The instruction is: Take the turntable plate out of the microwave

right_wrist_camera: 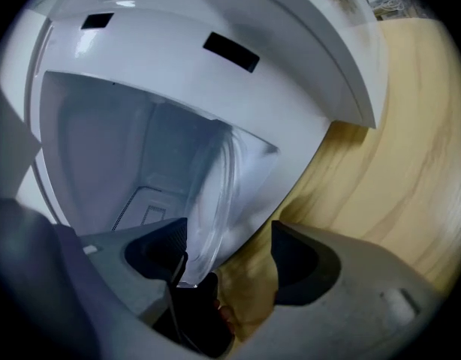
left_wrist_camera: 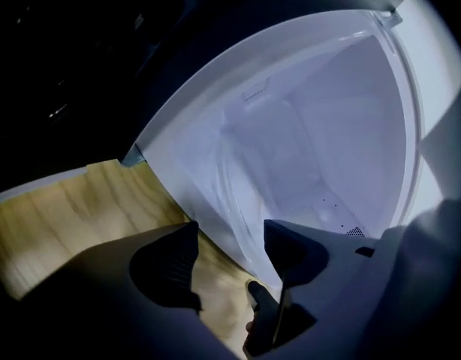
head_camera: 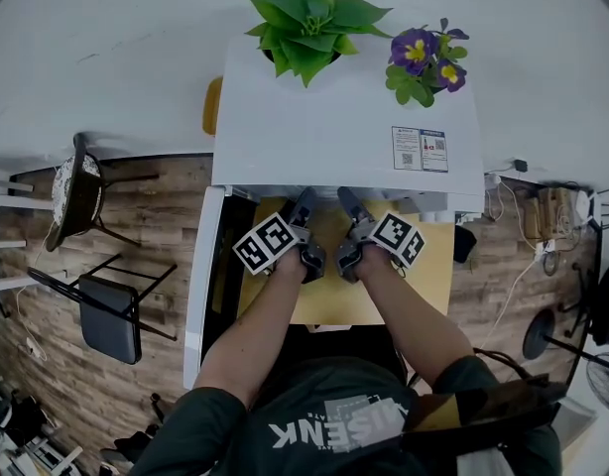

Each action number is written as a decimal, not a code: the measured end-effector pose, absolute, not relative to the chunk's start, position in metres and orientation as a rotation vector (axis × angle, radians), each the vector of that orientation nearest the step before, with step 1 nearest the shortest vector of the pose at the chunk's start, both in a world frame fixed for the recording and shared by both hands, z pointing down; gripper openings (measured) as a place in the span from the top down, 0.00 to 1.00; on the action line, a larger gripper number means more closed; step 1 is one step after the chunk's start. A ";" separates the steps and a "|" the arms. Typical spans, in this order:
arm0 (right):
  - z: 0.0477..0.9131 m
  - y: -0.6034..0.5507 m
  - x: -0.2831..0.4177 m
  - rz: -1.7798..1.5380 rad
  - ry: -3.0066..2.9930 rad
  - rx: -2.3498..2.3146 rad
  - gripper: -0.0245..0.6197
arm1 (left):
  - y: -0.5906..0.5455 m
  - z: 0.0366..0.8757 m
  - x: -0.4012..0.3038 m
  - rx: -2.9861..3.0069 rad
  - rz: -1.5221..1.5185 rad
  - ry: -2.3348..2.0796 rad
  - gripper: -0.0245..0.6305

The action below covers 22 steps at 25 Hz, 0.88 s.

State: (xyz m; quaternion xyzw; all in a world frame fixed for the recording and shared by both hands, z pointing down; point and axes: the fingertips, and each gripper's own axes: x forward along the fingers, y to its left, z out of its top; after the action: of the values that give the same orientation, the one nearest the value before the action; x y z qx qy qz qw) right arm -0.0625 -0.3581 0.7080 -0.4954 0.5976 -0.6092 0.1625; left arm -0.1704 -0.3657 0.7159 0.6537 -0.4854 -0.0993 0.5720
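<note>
Now left gripper (left_wrist_camera: 230, 235), right gripper (right_wrist_camera: 230, 235): fingers (right_wrist_camera: 302, 261) wide apart, turntable plate (right_wrist_camera: 212, 193) between.

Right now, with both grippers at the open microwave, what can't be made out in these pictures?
- Head view: the microwave top hides its cavity and the turntable plate.
- Head view: the label print is too small to read.
- Left gripper view: the clear plate barely shows against the white cavity.
- Right gripper view: the right gripper covers the plate's lower rim with one jaw, so its support is hidden.

Green T-shirt (head_camera: 225, 426), grey left tool (head_camera: 304, 206), right tool (head_camera: 347, 206)
</note>
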 end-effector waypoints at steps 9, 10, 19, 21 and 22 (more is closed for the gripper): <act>0.720 -0.369 -0.067 -1.815 1.617 -1.446 0.47 | -0.365 0.725 -0.170 1.484 -0.199 -1.118 0.54; 0.721 -0.368 -0.067 -1.827 1.605 -1.454 0.50 | -0.365 0.725 -0.171 1.479 -0.200 -1.118 0.54; 0.721 -0.353 -0.065 -1.856 1.585 -1.411 0.53 | -0.352 0.709 -0.157 1.607 -0.116 -1.119 0.76; 0.722 -0.346 -0.063 -1.861 1.577 -1.405 0.53 | -0.346 0.709 -0.154 1.593 -0.114 -1.098 0.78; 0.722 -0.343 -0.063 -1.863 1.583 -1.403 0.53 | -0.342 0.709 -0.153 1.585 -0.115 -1.090 0.78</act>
State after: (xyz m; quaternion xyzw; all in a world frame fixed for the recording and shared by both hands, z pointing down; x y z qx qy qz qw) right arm -0.0626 -0.3427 0.7224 -0.4911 0.5543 -0.6525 0.1607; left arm -0.1532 -0.3417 0.7090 0.6753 -0.4644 -0.0492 0.5708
